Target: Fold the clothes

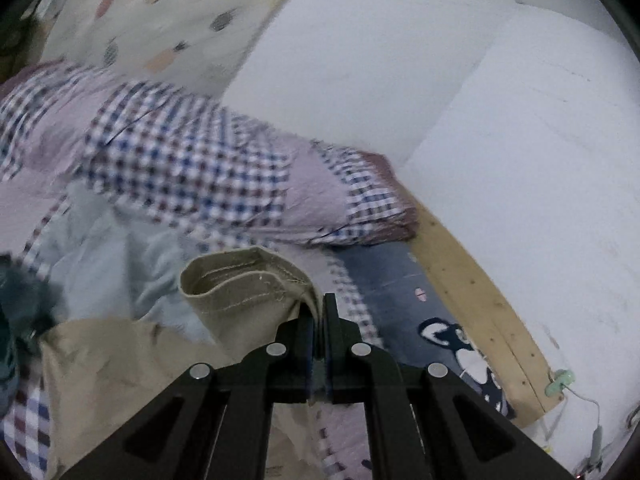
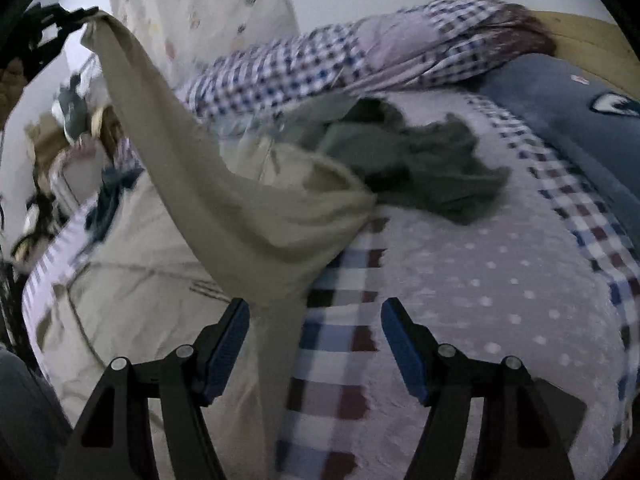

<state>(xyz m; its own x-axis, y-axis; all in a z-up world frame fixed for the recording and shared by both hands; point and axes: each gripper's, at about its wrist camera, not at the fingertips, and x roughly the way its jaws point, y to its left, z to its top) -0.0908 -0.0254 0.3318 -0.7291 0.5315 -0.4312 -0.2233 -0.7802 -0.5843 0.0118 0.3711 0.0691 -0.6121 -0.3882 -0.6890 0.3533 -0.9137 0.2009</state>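
1. The left gripper [image 1: 319, 312] is clamped on a hem corner of the beige trousers [image 2: 224, 208] and lifts it toward 10 o'clock in the right wrist view.
2. The right gripper [image 2: 315, 322] has its fingers apart and holds nothing.
3. The lifted trouser leg runs from 10 o'clock down to 6 o'clock; its low end lies between the right fingers, so the right hand is nearer.
4. The rest lies on the checked bedcover [image 2: 480, 280].
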